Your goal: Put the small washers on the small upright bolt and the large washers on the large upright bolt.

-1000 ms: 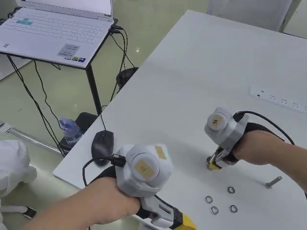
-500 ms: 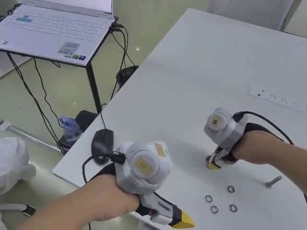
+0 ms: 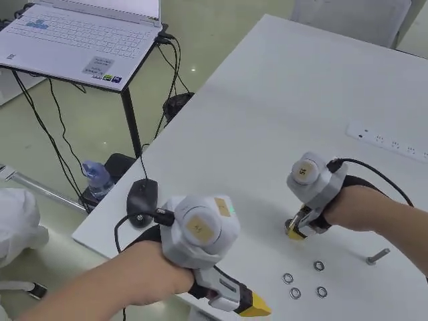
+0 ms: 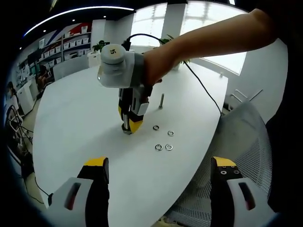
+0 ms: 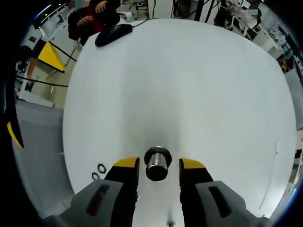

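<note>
Bolt stood between the spread jaws of my right gripper, unmoved since before; left gripper gaped near the worktop edge.

Between the earlier pictures and now the change is slight. In the head view the whole scene has shifted and turned a little, which is a move of the headset camera: the far corner of the white rectangular table lies further right in the picture. The left gripper, a white-bodied two-jaw tool with yellow jaw tips, sits slightly higher in the picture. Its yellow tip, cut by the bottom edge 1.0 s ago, now shows whole just above that edge. Measured against the four small silver ring washers, this shift is too small to separate from the camera's own move.
</note>
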Motion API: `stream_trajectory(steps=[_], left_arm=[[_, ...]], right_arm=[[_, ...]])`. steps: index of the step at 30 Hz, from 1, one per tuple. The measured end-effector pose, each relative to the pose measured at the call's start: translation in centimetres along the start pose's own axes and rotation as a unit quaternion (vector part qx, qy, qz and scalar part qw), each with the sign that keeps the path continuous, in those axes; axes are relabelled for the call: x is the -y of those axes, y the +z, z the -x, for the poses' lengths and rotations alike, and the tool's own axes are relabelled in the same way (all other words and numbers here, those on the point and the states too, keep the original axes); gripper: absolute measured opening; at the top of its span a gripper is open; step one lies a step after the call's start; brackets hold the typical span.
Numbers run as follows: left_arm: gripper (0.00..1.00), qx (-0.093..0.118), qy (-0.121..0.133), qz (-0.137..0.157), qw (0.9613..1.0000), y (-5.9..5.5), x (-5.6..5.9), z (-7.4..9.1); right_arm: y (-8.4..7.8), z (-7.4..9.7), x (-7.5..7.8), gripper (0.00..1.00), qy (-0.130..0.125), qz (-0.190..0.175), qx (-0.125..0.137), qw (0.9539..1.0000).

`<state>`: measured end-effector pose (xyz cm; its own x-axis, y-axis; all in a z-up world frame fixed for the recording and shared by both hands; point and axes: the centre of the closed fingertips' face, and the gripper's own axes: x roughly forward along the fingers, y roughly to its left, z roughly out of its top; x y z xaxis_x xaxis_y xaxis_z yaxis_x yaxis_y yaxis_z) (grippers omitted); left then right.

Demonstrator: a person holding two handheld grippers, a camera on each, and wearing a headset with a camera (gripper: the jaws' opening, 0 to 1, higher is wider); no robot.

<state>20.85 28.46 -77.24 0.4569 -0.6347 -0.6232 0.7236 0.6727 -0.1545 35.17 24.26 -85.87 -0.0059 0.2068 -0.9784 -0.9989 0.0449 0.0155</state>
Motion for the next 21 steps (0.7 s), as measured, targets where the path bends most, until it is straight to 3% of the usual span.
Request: stream_trajectory(steps=[11,21], left_arm=[[0.88,-0.002,-0.001,-0.004,1.0000,-0.2,0.6,0.1],[0.87,0.000,0.011,0.000,0.9999,0.1,-0.5,0.8]], right_arm=[[0.7,2.6,0.0,0.37,-0.005,0.030,0.038,0.9988],[-0.4,4.1,-1.2,0.36,-0.010,0.070,0.056,0.9959]])
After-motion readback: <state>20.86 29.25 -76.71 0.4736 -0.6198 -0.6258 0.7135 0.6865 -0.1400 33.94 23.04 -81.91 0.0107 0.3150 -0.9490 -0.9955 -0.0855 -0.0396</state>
